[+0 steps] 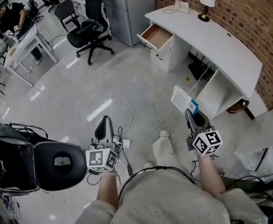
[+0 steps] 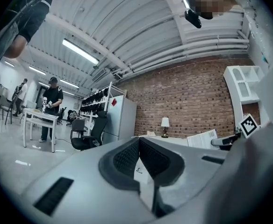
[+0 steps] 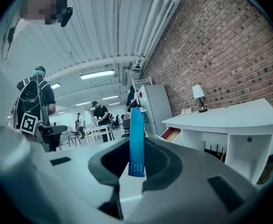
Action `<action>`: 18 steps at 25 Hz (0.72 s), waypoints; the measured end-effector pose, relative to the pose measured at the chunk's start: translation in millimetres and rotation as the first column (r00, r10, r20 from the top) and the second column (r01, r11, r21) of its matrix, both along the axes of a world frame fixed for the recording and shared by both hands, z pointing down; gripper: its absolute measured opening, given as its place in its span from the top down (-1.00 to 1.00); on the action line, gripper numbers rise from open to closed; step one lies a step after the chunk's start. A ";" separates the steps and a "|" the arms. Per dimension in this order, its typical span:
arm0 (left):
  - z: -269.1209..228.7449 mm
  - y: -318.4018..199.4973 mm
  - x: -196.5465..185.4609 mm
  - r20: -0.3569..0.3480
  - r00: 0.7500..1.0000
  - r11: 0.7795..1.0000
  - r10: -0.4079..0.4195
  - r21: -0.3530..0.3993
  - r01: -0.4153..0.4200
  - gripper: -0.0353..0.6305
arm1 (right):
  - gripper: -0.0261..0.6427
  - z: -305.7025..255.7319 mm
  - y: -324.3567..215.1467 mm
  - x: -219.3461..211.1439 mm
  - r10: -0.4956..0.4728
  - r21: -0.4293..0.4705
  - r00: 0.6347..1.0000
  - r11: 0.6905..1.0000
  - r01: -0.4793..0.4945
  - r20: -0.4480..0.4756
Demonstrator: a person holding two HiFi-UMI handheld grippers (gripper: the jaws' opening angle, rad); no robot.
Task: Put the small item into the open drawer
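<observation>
Underfoot in the head view, a pale glossy floor streaked with light spread across the room, and a red brick wall closed its right side. Against that wall stood a curved white bench carrying a lamp and a telephone; its open drawer stuck out at the left end, wood-coloured inside. A black office chair stood beside a grey cabinet, and farther left a person leaned at a second bench, also white. The left claw pointed out over bare floor. The right claw carried the small item, a flat white packet with a blue edge, in the air near the bench's shelf end and well apart from the drawer. In the left gripper view, the left claw had its pads drawn together at the tips with nothing between them; beyond lay the brick wall, the lamp, the cabinet and a ribbed ceiling with strip lights. In the right gripper view, the right claw was clamped on the lower part of the small item, which stood upright and edge-on with its blue side showing. The drawer gaped to its right under the bench top, the brick wall rose above, and people stood far back in the room.
</observation>
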State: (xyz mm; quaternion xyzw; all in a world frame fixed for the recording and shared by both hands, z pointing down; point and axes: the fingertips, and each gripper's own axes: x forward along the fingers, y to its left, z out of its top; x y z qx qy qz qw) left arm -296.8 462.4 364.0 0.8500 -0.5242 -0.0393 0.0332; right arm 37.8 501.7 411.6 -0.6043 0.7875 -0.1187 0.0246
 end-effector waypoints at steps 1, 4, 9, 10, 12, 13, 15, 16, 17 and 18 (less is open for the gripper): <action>0.7 -9.3 2.0 -0.001 1.000 1.000 -0.006 -0.003 0.006 0.88 | 0.71 2.1 -9.8 3.1 -0.001 -0.006 1.000 1.000 0.001 -0.004; 3.0 -43.3 13.8 -0.008 1.000 1.000 -0.014 -0.020 0.013 0.88 | 0.71 3.7 -42.4 14.9 -0.002 -0.018 1.000 1.000 0.002 -0.003; -9.1 -100.6 45.1 -0.007 1.000 1.000 0.011 -0.023 -0.011 0.88 | 0.71 -2.9 -94.3 36.7 -0.012 -0.032 1.000 0.999 0.011 -0.016; -10.7 -112.2 51.7 -0.008 1.000 1.000 0.014 -0.022 -0.014 0.88 | 0.71 -3.6 -105.5 43.4 -0.010 -0.031 1.000 0.999 0.009 -0.017; -11.6 -135.5 63.9 -0.020 1.000 1.000 0.009 -0.024 -0.009 0.88 | 0.71 -4.2 -128.2 56.9 -0.009 -0.027 1.000 1.000 0.009 -0.016; -11.7 -146.5 69.7 -0.025 1.000 1.000 0.004 -0.027 -0.005 0.88 | 0.71 -4.3 -139.3 62.9 -0.012 -0.026 1.000 1.000 0.012 -0.016; -12.0 -165.9 81.8 -0.029 1.000 0.999 -0.005 -0.032 0.004 0.88 | 0.71 -3.5 -159.7 73.9 -0.024 -0.031 1.000 0.999 0.023 -0.018; -11.8 -174.4 88.0 -0.027 1.000 0.999 -0.007 -0.034 0.006 0.88 | 0.71 -2.6 -168.7 79.3 -0.028 -0.035 0.999 0.999 0.028 -0.018; -11.5 -182.4 94.2 -0.025 1.000 0.999 -0.008 -0.035 0.007 0.88 | 0.71 -1.8 -177.2 84.9 -0.032 -0.039 0.999 0.999 0.032 -0.017; -11.0 -190.4 100.1 -0.023 1.000 0.999 -0.009 -0.037 0.008 0.88 | 0.71 -1.1 -185.4 90.4 -0.035 -0.041 0.999 0.999 0.035 -0.017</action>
